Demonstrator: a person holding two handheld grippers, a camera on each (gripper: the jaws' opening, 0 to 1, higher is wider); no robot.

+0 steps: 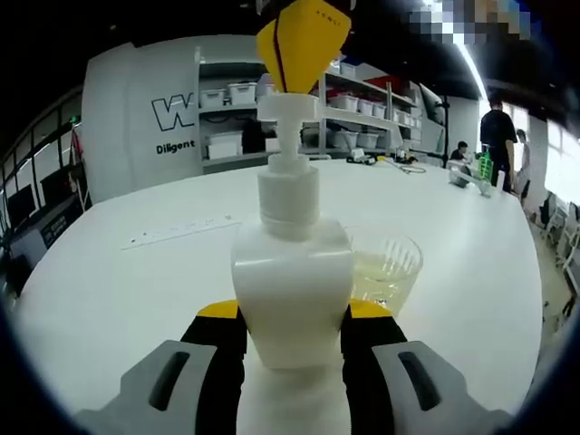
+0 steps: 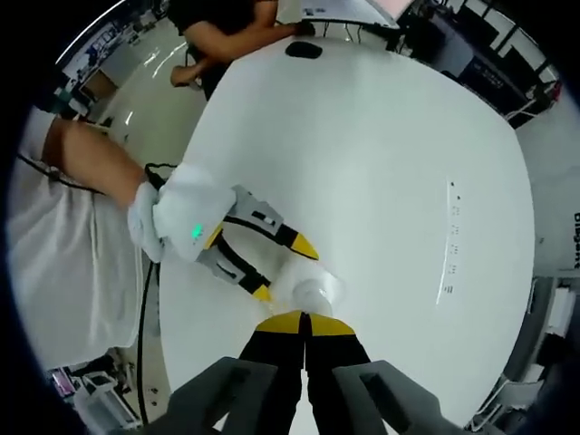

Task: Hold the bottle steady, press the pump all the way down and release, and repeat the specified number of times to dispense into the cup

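The left tool (image 1: 292,331) gripped the white bottle (image 1: 292,290) at the desk (image 1: 118,290) edge. The cup (image 1: 388,270), at 3 o'clock beside it, held some liquid. The right tool (image 1: 304,41), jaws together, rested on the pump (image 1: 288,113), seemingly not yet pressed down; more presses probably remained.

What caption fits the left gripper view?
Left tool grips white pump bottle; right tool atop pump, cup beside.

1. A wide white table (image 1: 127,290) is the landmark.
2. Beyond its far edge stand shelves (image 1: 362,113) of bins and a white wall (image 1: 136,118) with dark lettering.
3. People (image 1: 497,136) stand at its far right corner.
4. A ceiling light strip (image 1: 471,63) runs above.
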